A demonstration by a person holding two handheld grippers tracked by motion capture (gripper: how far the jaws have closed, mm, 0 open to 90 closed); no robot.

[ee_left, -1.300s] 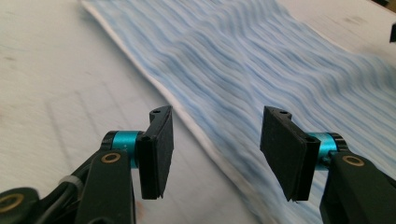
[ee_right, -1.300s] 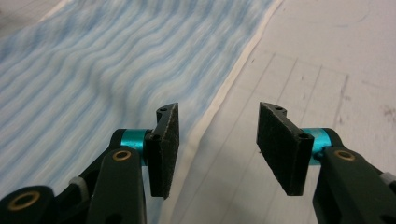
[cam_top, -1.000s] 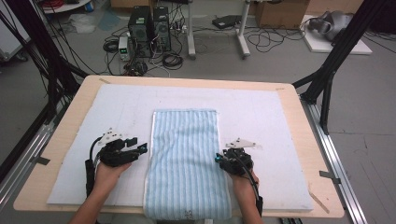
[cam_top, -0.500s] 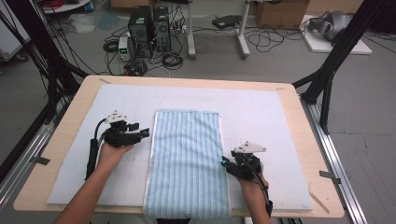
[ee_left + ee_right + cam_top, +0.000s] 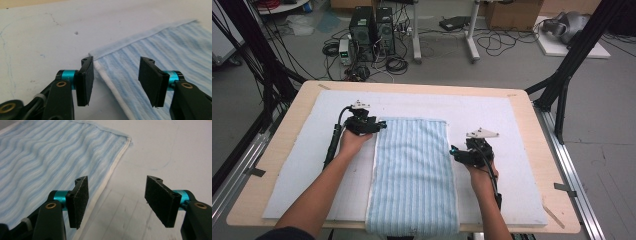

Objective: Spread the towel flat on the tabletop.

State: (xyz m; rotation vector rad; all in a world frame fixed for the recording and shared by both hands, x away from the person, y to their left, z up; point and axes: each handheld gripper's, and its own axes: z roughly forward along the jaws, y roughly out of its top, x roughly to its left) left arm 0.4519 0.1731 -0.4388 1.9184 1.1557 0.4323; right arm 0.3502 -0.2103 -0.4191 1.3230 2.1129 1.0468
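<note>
The left gripper [image 5: 382,125] moves up along the blue striped towel's [image 5: 412,175] left edge to its far left corner, jaws just closing somewhat around that corner without pressing it. The right gripper [image 5: 453,150] lets go of the towel's right edge, jaws just opening, nothing between them.

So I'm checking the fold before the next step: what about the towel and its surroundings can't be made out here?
- High view: the near end of the light blue striped terry towel hangs over the table edge, cut off by the frame.
- Left gripper view: whether the towel is doubled; only its top surface shows.
- Right gripper view: the towel's near edge is hidden behind the right hand-held gripper.
- High view: faint marks on the white felt mat are too small.
</note>
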